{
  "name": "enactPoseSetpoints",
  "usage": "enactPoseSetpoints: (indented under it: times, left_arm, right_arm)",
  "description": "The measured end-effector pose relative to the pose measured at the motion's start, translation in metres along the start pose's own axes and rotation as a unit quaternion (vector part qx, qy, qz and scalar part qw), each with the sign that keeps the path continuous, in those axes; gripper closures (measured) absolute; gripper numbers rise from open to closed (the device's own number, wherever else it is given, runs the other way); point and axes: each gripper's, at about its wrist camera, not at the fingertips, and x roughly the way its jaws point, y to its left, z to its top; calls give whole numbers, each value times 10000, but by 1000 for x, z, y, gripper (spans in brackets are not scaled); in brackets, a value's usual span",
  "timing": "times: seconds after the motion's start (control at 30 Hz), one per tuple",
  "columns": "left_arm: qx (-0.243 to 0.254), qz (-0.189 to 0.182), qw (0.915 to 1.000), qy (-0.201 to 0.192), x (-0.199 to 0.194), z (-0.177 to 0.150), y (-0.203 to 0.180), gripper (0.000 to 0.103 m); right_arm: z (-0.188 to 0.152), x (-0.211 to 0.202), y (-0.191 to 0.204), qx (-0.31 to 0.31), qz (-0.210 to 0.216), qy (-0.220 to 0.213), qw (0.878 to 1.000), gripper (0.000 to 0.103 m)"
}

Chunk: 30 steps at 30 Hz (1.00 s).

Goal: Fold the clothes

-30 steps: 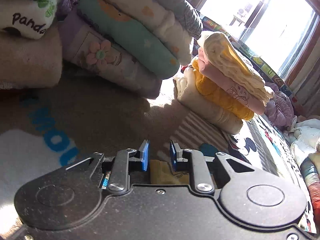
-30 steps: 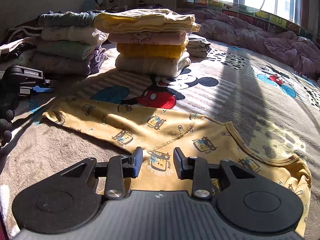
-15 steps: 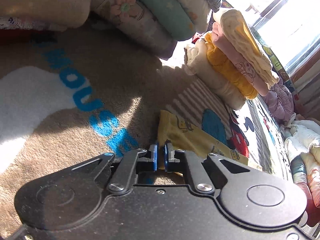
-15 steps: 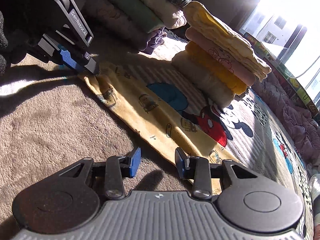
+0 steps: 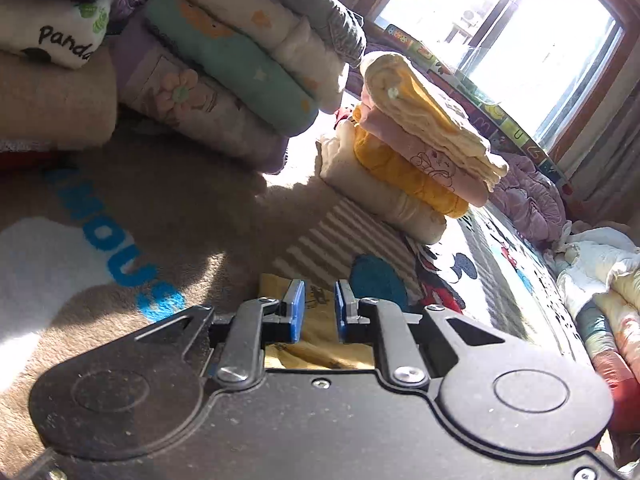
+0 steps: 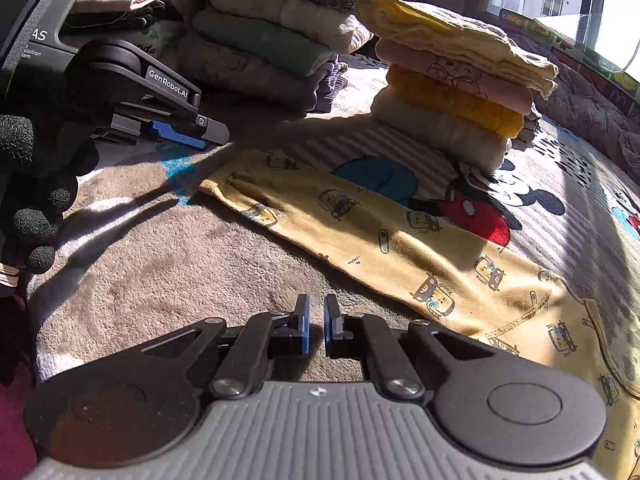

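Note:
A yellow printed baby garment [image 6: 400, 236] lies flat on the Mickey Mouse blanket [image 6: 160, 272], its long sleeve stretched toward the left. In the left wrist view its sleeve end [image 5: 318, 320] lies under my left gripper [image 5: 319, 312], which is open and empty just above it. From the right wrist view the left gripper [image 6: 188, 136] hovers above and left of the sleeve cuff. My right gripper [image 6: 316, 320] has its jaws nearly together with a narrow gap and nothing between them, over bare blanket in front of the sleeve.
Two stacks of folded clothes stand behind the garment: a yellow-topped one [image 6: 460, 80] and a green and purple one [image 6: 272, 48]. A "panda" bundle [image 5: 52, 36] sits far left. Unfolded clothes [image 5: 600, 264] and a purple quilt [image 5: 532, 204] lie on the right near the window.
My left gripper has opened, let go of the sleeve end, and lifted a little. My right gripper has narrowed its jaws and now sits over bare blanket in front of the sleeve.

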Motion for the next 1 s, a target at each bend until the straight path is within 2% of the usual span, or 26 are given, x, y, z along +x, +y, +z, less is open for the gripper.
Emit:
enactPoseSetpoints:
  times: [0.07, 0.17, 0.23, 0.27, 0.33, 0.37, 0.43, 0.5, 0.53, 0.63, 0.67, 0.73, 0.8, 0.93, 1.0]
  left_arm:
    - [377, -504, 9980, 0, 15, -4, -24, 90]
    - [1206, -373, 9917, 224, 37, -18, -54, 90]
    - [1579, -235, 9863, 404, 45, -28, -63, 78]
    - [1765, -165, 9829, 494, 48, -33, -68, 75]
    - [2134, -26, 9746, 673, 56, -43, -77, 76]
    - [2264, -45, 9717, 674, 56, -46, -82, 76]
    - [2323, -310, 9702, 610, 50, -48, -88, 76]
    - [2510, -423, 9638, 794, 54, -59, -98, 76]
    - [2685, -279, 9581, 958, 59, -66, -103, 76]
    - [2966, 6, 9495, 1026, 62, -79, -108, 75]
    - [2889, -54, 9523, 982, 56, -78, -109, 75]
    - [2707, -180, 9580, 929, 43, -76, -111, 75]
    - [2424, -383, 9639, 1035, 30, -78, -109, 75]
    - [1531, -935, 9697, 1657, -2, -88, -94, 75]
    - [1167, -1030, 9707, 1831, -17, -94, -87, 74]
  right_arm:
    - [-14, -21, -1, 484, -38, -290, 9984, 90]
    - [-41, -53, -5, 1246, -128, -615, 9902, 90]
    - [-63, -76, -7, 1653, -195, -748, 9832, 88]
    - [-73, -88, -7, 1797, -226, -791, 9803, 85]
    - [-94, -115, -9, 2010, -312, -844, 9755, 72]
    - [-103, -128, -11, 2101, -404, -880, 9729, 71]
    - [-122, -153, -16, 2291, -616, -962, 9667, 71]
    - [-140, -171, -22, 2481, -856, -1061, 9591, 71]
    - [-149, -178, -26, 2585, -975, -1102, 9547, 70]
    - [-172, -200, -36, 2835, -1375, -1176, 9417, 70]
    - [-179, -207, -39, 2902, -1498, -1215, 9373, 69]
    - [-193, -223, -45, 3046, -1680, -1348, 9278, 62]
    - [-208, -234, -49, 3139, -1876, -1410, 9200, 59]
    - [-246, -243, -57, 3486, -2113, -1408, 9022, 59]
    - [-252, -243, -53, 3448, -2097, -1415, 9040, 58]
